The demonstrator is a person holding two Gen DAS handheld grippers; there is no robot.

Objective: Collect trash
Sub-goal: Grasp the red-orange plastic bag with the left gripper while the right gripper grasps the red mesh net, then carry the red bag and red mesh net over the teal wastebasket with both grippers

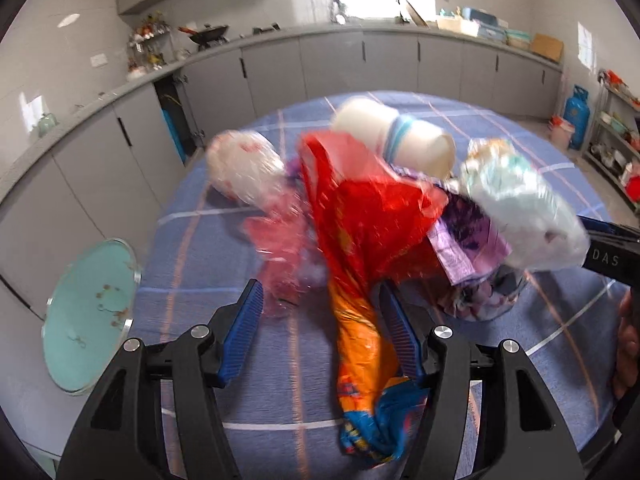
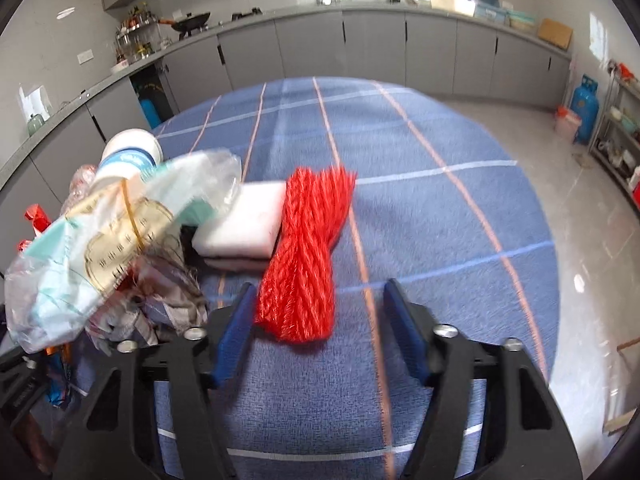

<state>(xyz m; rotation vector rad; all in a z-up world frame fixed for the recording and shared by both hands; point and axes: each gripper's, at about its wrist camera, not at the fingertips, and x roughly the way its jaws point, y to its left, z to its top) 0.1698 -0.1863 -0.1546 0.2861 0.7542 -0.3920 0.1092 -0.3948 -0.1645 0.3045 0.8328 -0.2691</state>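
Note:
In the left wrist view a heap of trash lies on the blue checked tablecloth (image 1: pixel 224 264): a red-orange snack wrapper (image 1: pixel 360 248), a white bottle (image 1: pixel 392 136), a clear bag with red print (image 1: pixel 244 168), a purple wrapper (image 1: pixel 468 240) and a pale green-white bag (image 1: pixel 520 208). My left gripper (image 1: pixel 320 312) is open; the wrapper's orange tail runs between its fingers against the right pad. In the right wrist view my right gripper (image 2: pixel 320 312) is open just behind a red mesh net (image 2: pixel 304 256), which lies beside a white sponge (image 2: pixel 244 228). The pale bag (image 2: pixel 100 248) and bottle (image 2: pixel 132 152) show at the left.
A round glass turntable (image 1: pixel 88 312) leans off the table's left side. Grey kitchen cabinets (image 2: pixel 360 48) ring the room. A blue gas cylinder (image 2: pixel 586 106) and a metal shelf (image 2: pixel 624 128) stand at the right. The right gripper's body (image 1: pixel 608 256) shows at the left view's right edge.

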